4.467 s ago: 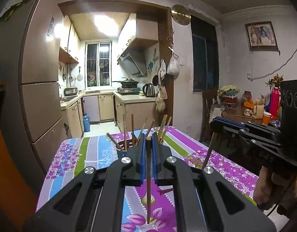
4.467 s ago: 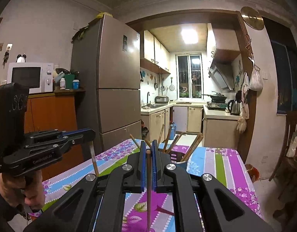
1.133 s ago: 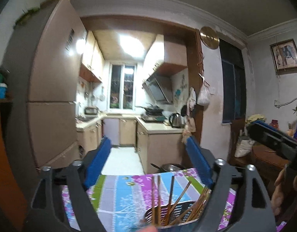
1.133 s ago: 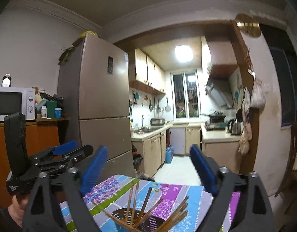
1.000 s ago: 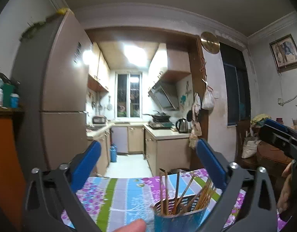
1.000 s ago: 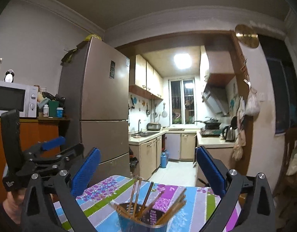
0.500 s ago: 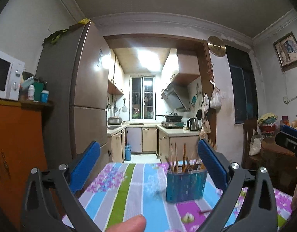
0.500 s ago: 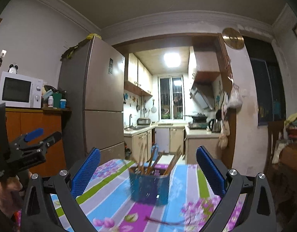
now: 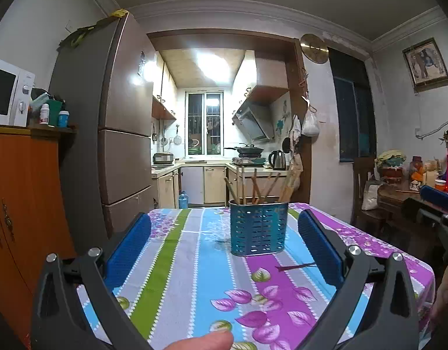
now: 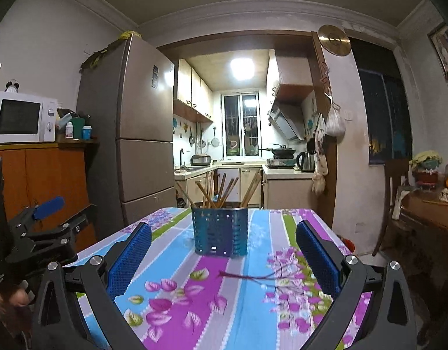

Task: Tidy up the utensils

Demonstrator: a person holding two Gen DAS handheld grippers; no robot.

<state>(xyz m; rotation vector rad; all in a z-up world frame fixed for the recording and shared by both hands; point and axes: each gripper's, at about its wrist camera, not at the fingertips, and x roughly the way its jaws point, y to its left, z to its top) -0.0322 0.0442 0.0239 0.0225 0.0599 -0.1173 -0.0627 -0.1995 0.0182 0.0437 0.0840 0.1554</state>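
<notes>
A table covered by a striped tablecloth (image 9: 191, 265) in blue, green, grey and purple bands with printed flowers and leaves fills the lower half of both wrist views. On it stands a blue perforated utensil holder (image 9: 258, 228), upright, at about 12 o'clock from the left gripper (image 9: 224, 246) and likewise near 12 o'clock from the right gripper (image 10: 223, 258). Wooden chopsticks (image 9: 254, 186) lean out of its top in several directions. Both grippers have their blue-padded jaws spread wide, with nothing between them, each held above the near part of the cloth and well apart from the holder. A fingertip (image 9: 203, 342) shows at 6 o'clock in the left view. In the right view the left tool appears again at 8 o'clock, gripped by a hand (image 10: 15, 296). Beyond the table, at 12 o'clock, a doorway opens into a lit kitchen with a barred window (image 10: 240, 125), cabinets, a range hood, a wok on the stove and a kettle (image 10: 305, 157). At 10 o'clock stands a tall brown refrigerator (image 10: 136, 145), and further left an orange cabinet carrying a white microwave (image 10: 22, 118). At 3 o'clock a cluttered wooden side table (image 10: 428, 210) sits against the wall, with a framed picture (image 9: 425, 64) above it.
</notes>
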